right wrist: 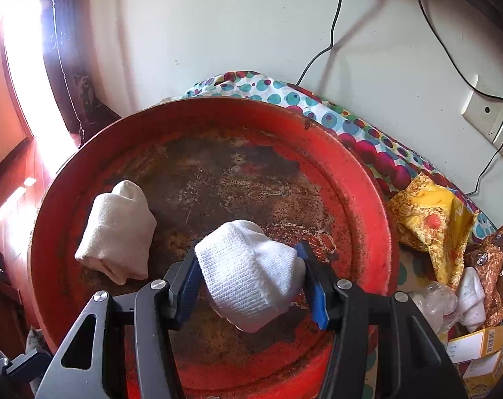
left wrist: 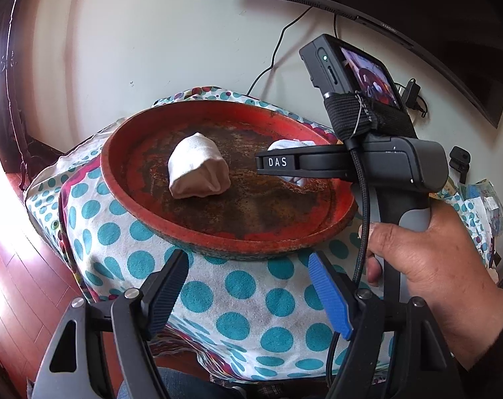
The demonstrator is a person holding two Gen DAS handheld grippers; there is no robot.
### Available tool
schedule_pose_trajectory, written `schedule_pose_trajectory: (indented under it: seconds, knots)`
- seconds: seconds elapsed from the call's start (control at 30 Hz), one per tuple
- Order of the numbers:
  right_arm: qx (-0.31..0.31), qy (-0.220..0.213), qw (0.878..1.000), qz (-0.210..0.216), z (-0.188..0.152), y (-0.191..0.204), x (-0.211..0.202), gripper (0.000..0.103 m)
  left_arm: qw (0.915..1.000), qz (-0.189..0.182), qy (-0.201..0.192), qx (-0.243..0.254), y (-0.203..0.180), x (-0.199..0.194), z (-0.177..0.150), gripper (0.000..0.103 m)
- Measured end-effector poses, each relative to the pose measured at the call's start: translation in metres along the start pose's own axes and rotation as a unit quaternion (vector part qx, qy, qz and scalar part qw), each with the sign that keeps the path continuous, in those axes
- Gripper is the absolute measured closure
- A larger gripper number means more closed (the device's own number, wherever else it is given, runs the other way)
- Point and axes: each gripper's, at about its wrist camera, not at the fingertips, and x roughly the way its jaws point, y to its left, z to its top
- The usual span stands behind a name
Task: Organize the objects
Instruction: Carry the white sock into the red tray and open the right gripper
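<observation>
A worn red round tray [left wrist: 125,179] [right wrist: 361,179] rests on a polka-dot cloth. A beige rolled sock bundle [left wrist: 196,166] [right wrist: 117,231] lies on its left part. My right gripper [right wrist: 250,259] is shut on a white rolled sock bundle [right wrist: 248,269] and holds it over the tray's near side; in the left wrist view that white bundle [left wrist: 286,146] shows partly behind the right gripper's black body [left wrist: 351,163], which a hand [left wrist: 427,259] grasps. My left gripper [left wrist: 248,267] stands open and holds nothing, over the cloth in front of the tray's near rim.
The polka-dot cloth [left wrist: 238,299] covers the table. To the right of the tray lie a yellow packet [right wrist: 424,212], a brown packet [right wrist: 494,262], a small white bundle [right wrist: 470,299] and cardboard boxes [right wrist: 477,349]. Cables [right wrist: 334,23] run down the wall; a wooden floor [left wrist: 15,286] lies at the left.
</observation>
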Motion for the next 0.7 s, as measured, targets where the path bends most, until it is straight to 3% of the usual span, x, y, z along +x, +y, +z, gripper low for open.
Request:
schedule_pose_trajectory:
  seconds: [0.13, 0.23, 0.27, 0.3, 0.43, 0.47, 0.57, 0.7]
  knots:
    - [0.013, 0.017, 1.000, 0.018, -0.005, -0.005, 0.012, 0.049, 1.0000, 0.000, -0.001, 0.003, -0.001, 0.000, 0.000, 0.026]
    - [0.016, 0.024, 0.999, 0.025, -0.008, -0.007, 0.017, 0.040, 1.0000, -0.001, 0.000, 0.006, -0.003, 0.001, -0.001, 0.026]
    - [0.019, 0.020, 0.999, 0.031, -0.007, -0.008, 0.015, 0.032, 1.0000, -0.001, -0.001, 0.006, -0.004, 0.000, -0.001, 0.026]
    - [0.021, 0.014, 0.999, 0.039, -0.007, -0.009, 0.011, 0.021, 1.0000, -0.002, -0.004, 0.007, -0.004, -0.001, -0.001, 0.026]
    - [0.019, -0.055, 0.998, 0.035, -0.005, -0.025, -0.038, 0.013, 0.9995, -0.010, -0.024, 0.014, -0.009, -0.009, 0.001, 0.026]
    - [0.021, -0.074, 0.997, 0.031, -0.007, -0.034, -0.054, 0.006, 0.9994, -0.013, -0.028, 0.018, -0.011, -0.010, 0.001, 0.026]
    - [0.027, -0.113, 0.993, -0.021, -0.028, -0.071, -0.093, 0.001, 0.9987, -0.023, -0.031, 0.034, -0.021, -0.011, -0.002, 0.026]
    - [0.061, -0.106, 0.986, -0.109, -0.078, -0.140, -0.120, 0.001, 0.9967, -0.035, -0.035, 0.065, -0.039, -0.012, -0.008, 0.026]
